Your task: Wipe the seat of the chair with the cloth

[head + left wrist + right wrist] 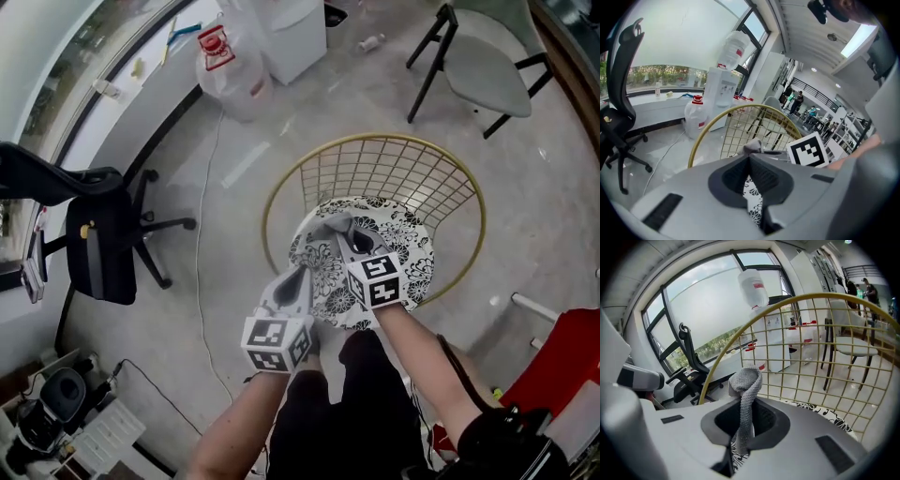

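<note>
The chair has a gold wire back and a round seat with a black-and-white flower pattern. My right gripper hangs over the middle of the seat, shut on a grey knitted cloth that sticks up out of its jaws. In the head view the cloth lies bunched on the seat at that gripper's tip. My left gripper is over the seat's front left edge, jaws shut with nothing seen between them. The flowered seat shows under it.
A black office chair stands to the left. A large water jug and a white dispenser are behind the wire chair, with a grey folding chair at the back right. A cable crosses the floor. Something red is at the right.
</note>
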{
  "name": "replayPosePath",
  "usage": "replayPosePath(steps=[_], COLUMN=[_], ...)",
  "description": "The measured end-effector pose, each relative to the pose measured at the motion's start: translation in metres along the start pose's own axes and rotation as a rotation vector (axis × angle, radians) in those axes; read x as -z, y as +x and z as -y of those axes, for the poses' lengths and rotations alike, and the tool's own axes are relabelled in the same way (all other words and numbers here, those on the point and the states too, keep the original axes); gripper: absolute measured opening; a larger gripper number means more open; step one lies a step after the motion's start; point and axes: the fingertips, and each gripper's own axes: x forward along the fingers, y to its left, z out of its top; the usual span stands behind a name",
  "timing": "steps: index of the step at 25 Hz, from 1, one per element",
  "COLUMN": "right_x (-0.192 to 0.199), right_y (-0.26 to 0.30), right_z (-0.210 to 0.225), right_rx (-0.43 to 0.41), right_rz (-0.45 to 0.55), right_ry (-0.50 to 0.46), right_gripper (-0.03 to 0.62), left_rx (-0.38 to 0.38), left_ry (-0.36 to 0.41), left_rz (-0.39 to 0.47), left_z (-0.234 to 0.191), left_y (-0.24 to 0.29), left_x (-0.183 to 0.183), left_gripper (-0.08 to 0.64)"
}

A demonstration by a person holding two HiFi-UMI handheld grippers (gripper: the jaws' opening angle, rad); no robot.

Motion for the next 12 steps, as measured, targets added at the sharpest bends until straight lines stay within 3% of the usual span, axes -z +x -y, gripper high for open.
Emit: replayPosePath(steps=[12], right_x=[0.037], right_y=[0.078], right_z=[0.014], right_rx=[-0.007], right_rz=[-0.113], right_ry=[-0.018], right_gripper=[0.029], left_rx=[-0.032], left_ry=[0.007], left_rz=[-0.047], left_z=[-0.024], left_y=[0.036], left_x=[0.018], left_gripper=[0.008])
